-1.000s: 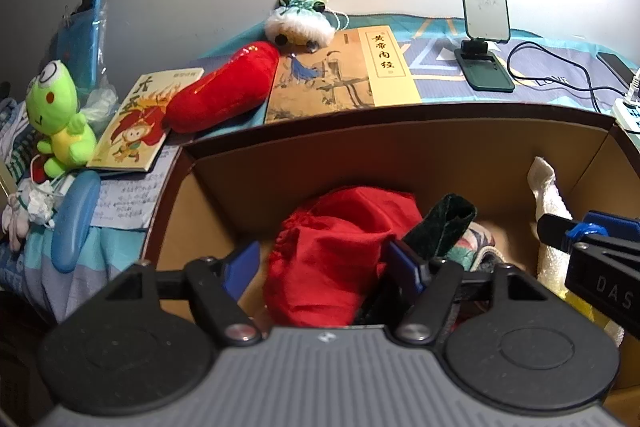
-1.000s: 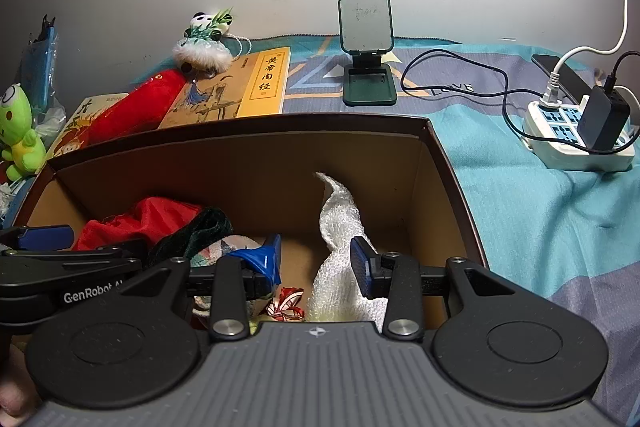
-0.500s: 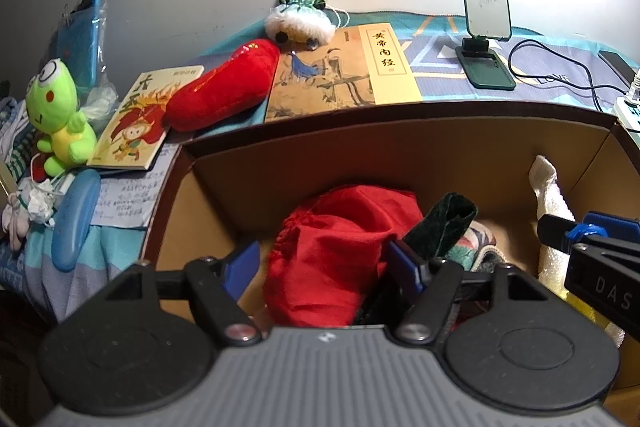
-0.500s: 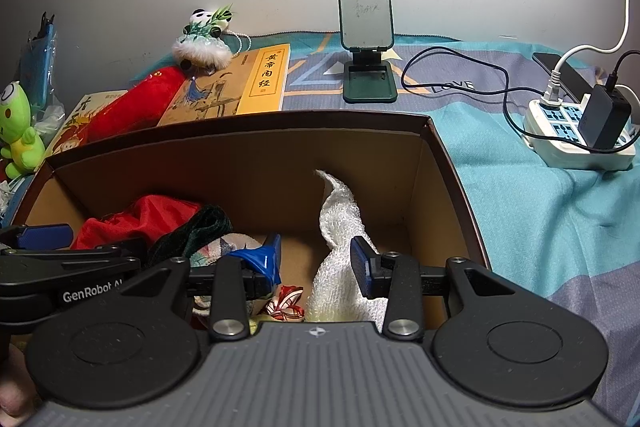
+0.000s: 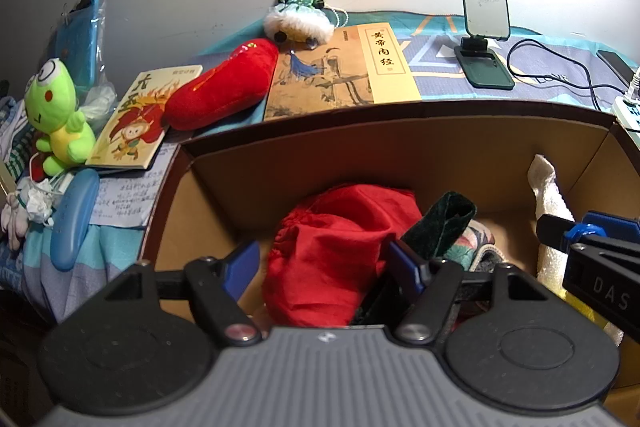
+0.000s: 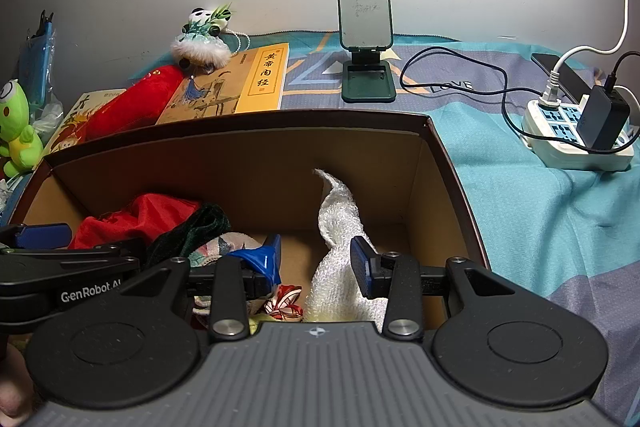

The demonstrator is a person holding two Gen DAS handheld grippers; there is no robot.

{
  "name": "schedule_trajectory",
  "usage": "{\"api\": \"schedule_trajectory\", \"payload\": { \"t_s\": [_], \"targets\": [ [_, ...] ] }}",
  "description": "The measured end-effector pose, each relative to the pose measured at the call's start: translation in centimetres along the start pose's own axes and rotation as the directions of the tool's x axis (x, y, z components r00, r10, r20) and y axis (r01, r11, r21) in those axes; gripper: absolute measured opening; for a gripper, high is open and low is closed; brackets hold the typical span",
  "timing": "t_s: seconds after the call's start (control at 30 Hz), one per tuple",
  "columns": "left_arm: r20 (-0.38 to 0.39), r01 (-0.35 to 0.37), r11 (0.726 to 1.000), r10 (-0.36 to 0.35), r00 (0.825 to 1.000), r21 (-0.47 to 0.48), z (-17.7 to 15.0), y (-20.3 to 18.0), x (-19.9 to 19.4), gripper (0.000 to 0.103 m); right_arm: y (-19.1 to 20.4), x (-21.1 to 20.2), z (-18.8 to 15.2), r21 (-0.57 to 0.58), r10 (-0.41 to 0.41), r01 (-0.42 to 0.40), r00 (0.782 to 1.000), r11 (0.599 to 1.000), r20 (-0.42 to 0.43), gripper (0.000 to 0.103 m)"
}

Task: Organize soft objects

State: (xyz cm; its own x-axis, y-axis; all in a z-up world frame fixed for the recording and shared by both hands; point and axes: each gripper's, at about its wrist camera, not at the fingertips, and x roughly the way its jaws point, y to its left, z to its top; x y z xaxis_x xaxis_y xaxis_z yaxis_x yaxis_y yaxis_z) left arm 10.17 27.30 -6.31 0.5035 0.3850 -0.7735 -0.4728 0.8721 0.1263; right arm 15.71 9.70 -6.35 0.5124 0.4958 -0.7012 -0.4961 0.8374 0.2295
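A brown cardboard box (image 5: pixel 360 131) holds a crumpled red cloth (image 5: pixel 336 251), a dark green velvet piece (image 5: pixel 444 223), a patterned cloth (image 6: pixel 224 245) and a white towel (image 6: pixel 340 227) standing up on end. My left gripper (image 5: pixel 322 263) hangs open inside the box; the red cloth lies between its jaws with a gap at the left pad. My right gripper (image 6: pixel 316 261) is open beside it, its right pad against the towel and bare cardboard showing by the left pad. Outside the box lie a red plush (image 5: pixel 224 87), a green frog plush (image 5: pixel 56 115) and a panda plush (image 5: pixel 300 15).
Two books (image 5: pixel 344 67) (image 5: pixel 136 123) lie behind the box on the blue bedspread (image 6: pixel 540 211). A green phone stand (image 6: pixel 366 47), a black cable (image 6: pixel 460 75) and a white power strip (image 6: pixel 576 131) with a charger are at the back right. A wall is close behind.
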Motion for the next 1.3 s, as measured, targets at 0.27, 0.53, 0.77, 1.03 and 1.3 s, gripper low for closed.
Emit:
{"api": "schedule_trajectory", "payload": {
  "t_s": [0.27,0.53,0.77,1.03,1.3],
  "targets": [
    [0.000,0.000,1.000,0.000,1.000,-0.001,-0.01,-0.01,-0.02,0.071,0.04,0.00,0.00,0.000,-0.001,0.001,1.000,1.000,0.000,0.021],
    [0.002,0.000,1.000,0.000,1.000,0.004,0.08,-0.05,-0.01,0.071,0.01,0.02,0.02,-0.001,-0.001,0.001,1.000,1.000,-0.001,0.021],
    [0.002,0.000,1.000,0.000,1.000,0.004,0.11,-0.02,-0.02,0.071,0.06,0.02,0.00,-0.002,-0.001,0.001,1.000,1.000,-0.001,0.021],
    [0.003,0.000,1.000,0.000,1.000,0.004,0.13,-0.01,-0.03,0.071,-0.17,0.01,-0.02,-0.006,-0.001,0.001,1.000,1.000,-0.002,0.021],
    [0.002,-0.001,1.000,0.001,1.000,0.004,0.11,0.00,-0.02,0.071,-0.07,0.03,0.02,-0.008,-0.002,0.002,1.000,1.000,-0.003,0.021]
  ]
}}
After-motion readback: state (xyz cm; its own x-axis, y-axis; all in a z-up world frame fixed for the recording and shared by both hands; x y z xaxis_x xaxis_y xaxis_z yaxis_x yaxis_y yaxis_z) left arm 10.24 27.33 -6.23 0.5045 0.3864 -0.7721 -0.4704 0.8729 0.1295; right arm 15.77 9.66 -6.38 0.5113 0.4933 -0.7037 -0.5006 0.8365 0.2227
